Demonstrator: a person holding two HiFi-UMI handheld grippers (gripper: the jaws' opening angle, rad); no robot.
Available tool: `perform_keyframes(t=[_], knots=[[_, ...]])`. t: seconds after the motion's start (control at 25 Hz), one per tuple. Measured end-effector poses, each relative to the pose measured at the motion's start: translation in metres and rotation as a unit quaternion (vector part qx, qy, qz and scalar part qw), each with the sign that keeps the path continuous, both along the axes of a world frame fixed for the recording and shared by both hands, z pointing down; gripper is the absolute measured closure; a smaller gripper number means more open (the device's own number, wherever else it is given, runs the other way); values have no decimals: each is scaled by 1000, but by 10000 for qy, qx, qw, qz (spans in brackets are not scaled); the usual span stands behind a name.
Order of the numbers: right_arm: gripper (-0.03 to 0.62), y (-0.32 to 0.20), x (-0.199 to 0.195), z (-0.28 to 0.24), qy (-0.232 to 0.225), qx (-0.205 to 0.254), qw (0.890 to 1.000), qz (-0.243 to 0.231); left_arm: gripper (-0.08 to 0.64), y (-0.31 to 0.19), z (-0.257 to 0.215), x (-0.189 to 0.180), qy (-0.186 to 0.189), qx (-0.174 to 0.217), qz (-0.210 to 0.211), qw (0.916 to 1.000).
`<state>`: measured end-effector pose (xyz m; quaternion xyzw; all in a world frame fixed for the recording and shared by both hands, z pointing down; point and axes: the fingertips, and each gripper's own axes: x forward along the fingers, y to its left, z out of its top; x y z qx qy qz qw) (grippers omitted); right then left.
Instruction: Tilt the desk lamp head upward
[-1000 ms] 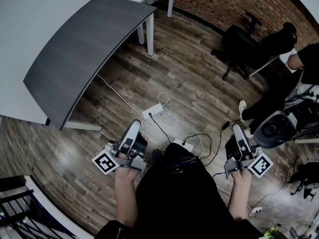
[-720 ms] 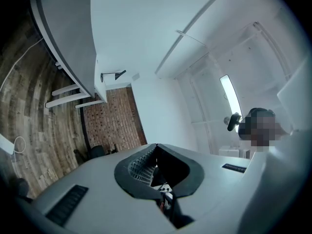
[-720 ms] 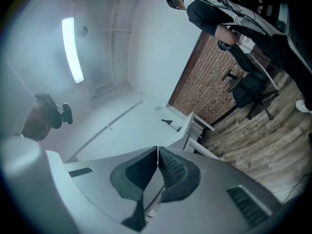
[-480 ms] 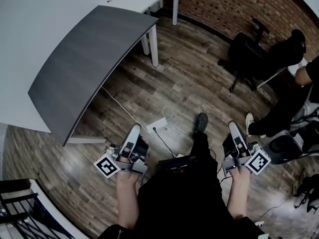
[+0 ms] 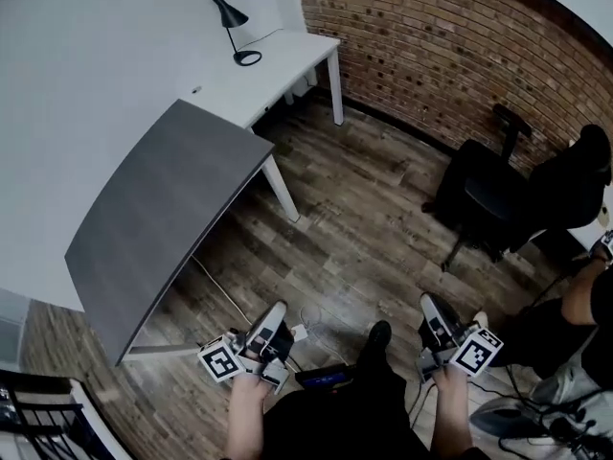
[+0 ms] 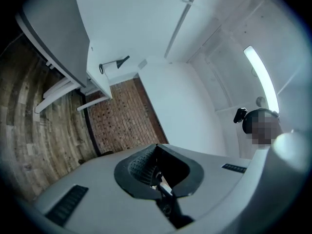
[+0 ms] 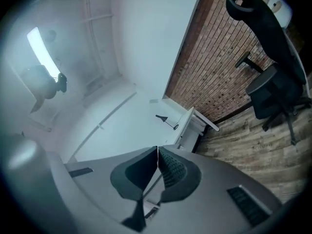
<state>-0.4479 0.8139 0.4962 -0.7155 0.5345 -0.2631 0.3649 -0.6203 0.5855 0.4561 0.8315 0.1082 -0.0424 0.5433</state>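
Tongs — left [image 6: 157, 149], right [image 7: 157, 150] — closed, empty.

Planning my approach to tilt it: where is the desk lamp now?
In the head view the black desk lamp stands at the top, left of centre, on the white desk, with the brick wall off to its right.

White rectangular table [image 5: 299, 51] at 12 o'clock; small black cone-headed desk lamp [image 5: 231, 27] stands on it. Dark grey table [image 5: 163, 218] adjoins at 10 o'clock. White cable [image 5: 222, 293] trails on wood-plank floor [image 5: 354, 209].
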Motion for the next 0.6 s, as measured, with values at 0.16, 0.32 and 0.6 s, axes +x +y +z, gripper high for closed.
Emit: perform_keyframes(t=[0.16, 0.32, 0.6], knots=[[578, 19, 87, -7, 11, -131, 9999, 40, 551, 21, 2, 79, -243, -39, 151, 9996], [578, 29, 136, -16, 83, -121, 9998, 99, 550, 37, 6, 131, -392, -32, 235, 9990], [578, 15, 140, -22, -32, -52, 10000, 6, 550, 32, -7, 181, -198, 8, 324, 9993]])
